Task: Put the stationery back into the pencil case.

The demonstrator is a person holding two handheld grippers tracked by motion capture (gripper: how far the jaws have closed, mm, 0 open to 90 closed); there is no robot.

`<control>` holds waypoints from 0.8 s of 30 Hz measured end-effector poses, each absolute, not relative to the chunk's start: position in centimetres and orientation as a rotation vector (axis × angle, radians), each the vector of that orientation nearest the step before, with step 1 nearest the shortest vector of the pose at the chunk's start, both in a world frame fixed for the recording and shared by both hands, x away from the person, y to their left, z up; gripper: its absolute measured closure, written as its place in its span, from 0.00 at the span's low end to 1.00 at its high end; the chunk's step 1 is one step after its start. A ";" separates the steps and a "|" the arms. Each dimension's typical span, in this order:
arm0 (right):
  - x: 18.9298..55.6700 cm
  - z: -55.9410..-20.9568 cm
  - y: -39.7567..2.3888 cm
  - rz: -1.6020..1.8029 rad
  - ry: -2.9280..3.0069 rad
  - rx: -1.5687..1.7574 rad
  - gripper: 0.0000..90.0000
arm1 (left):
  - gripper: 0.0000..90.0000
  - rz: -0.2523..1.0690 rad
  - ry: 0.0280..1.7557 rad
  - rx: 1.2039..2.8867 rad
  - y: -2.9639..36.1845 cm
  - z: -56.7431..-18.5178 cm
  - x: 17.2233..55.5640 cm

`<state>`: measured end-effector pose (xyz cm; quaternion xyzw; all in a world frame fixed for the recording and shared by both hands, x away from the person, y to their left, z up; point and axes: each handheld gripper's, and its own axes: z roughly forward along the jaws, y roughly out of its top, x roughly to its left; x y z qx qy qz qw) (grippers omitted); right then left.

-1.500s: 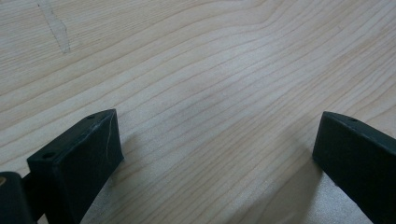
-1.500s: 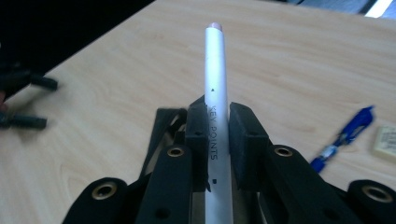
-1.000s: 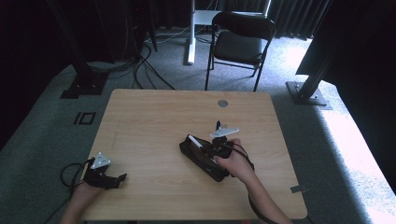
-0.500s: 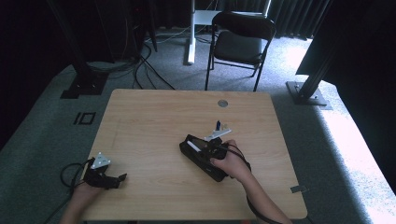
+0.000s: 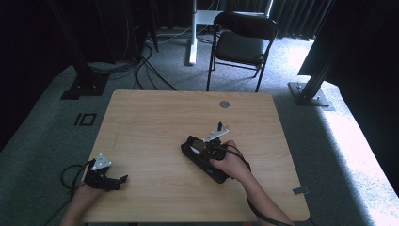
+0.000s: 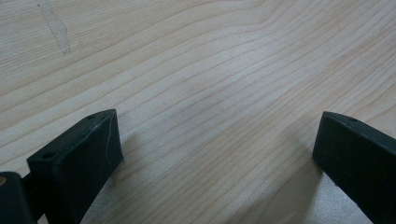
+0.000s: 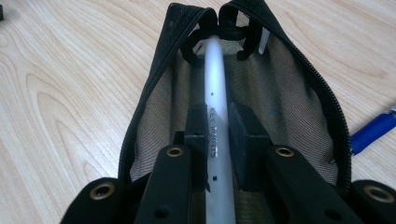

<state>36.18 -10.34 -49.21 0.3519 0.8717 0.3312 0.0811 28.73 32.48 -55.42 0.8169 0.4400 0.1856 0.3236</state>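
the right gripper is pinched on a white pen, its pads pressed against the barrel from both sides, and the pen runs lengthwise into the open black pencil case lying on the wooden table. the pen's far end sits at the far, narrow end of the case, near the black loops by the zipper end, so the hold looks like a way to steer the barrel straight down the case's mesh-lined inside rather than across its zipper edge. in the high view the case lies a little right of the table's middle, angled, with the right gripper over it. a blue pen lies on the table just beside the case, outside its zipper edge, probably waiting its turn. the left gripper rests on the table well apart from the case, toward the near left corner, its jaws spread wide with only bare wood between them, likely parked out of the way.
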 end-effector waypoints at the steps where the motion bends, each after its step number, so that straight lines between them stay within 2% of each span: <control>1: 36.2 -49.2 -10.3 0.986 2.608 1.047 0.85 | 0.02 0.487 1.154 2.143 32.5 -55.4 28.7; 7: 36.0 -48.9 -10.4 1.010 2.612 1.043 0.82 | 0.02 0.487 1.155 2.143 32.5 -55.4 28.7; 14: 35.8 -46.2 -12.0 1.184 2.510 1.063 0.81 | 0.02 0.488 1.154 2.144 32.5 -55.4 28.7; 19: 36.7 -44.7 -14.2 1.235 2.375 1.134 0.80 | 0.02 0.487 1.155 2.143 32.5 -55.4 28.7; 24: 38.2 -44.7 -16.0 1.204 2.277 1.216 0.78 | 0.02 0.487 1.155 2.143 32.5 -55.4 28.7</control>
